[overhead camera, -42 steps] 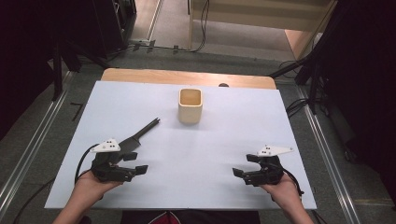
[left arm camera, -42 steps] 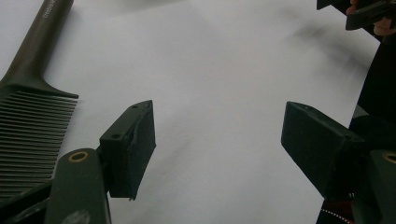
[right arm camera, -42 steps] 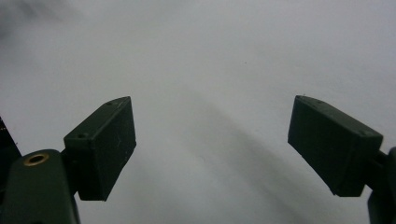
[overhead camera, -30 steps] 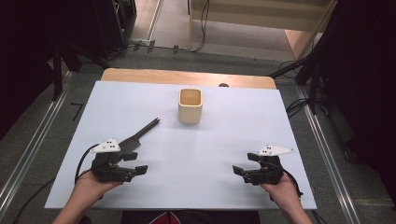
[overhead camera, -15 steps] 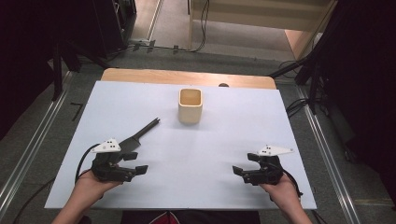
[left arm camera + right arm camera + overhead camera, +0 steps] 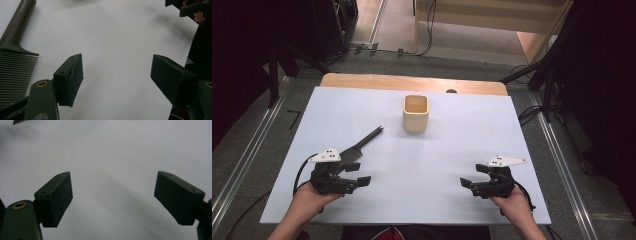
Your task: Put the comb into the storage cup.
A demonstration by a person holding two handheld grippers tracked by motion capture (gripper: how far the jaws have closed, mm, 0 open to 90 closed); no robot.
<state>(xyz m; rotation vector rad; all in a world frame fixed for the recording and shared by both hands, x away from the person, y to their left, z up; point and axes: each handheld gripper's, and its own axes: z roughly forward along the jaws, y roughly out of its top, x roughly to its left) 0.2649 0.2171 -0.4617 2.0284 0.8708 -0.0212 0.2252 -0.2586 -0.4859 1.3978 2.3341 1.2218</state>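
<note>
A black comb (image 6: 362,142) lies on the white table sheet (image 6: 427,150), its handle angled toward a tan square cup (image 6: 415,113) at the middle back. My left gripper (image 6: 362,180) rests low at the front left, just in front of the comb's toothed end, jaws open and holding nothing. In the left gripper view the comb (image 6: 15,57) lies to the left of the left gripper (image 6: 117,75), apart from it. My right gripper (image 6: 467,184) sits at the front right, open over bare sheet, as the right gripper view shows around the right gripper (image 6: 113,197).
The sheet covers a wooden tabletop (image 6: 412,82) whose far edge shows behind the cup. Metal rails (image 6: 242,165) run along both sides on the floor. Cables (image 6: 532,112) and dark stands sit beyond the table.
</note>
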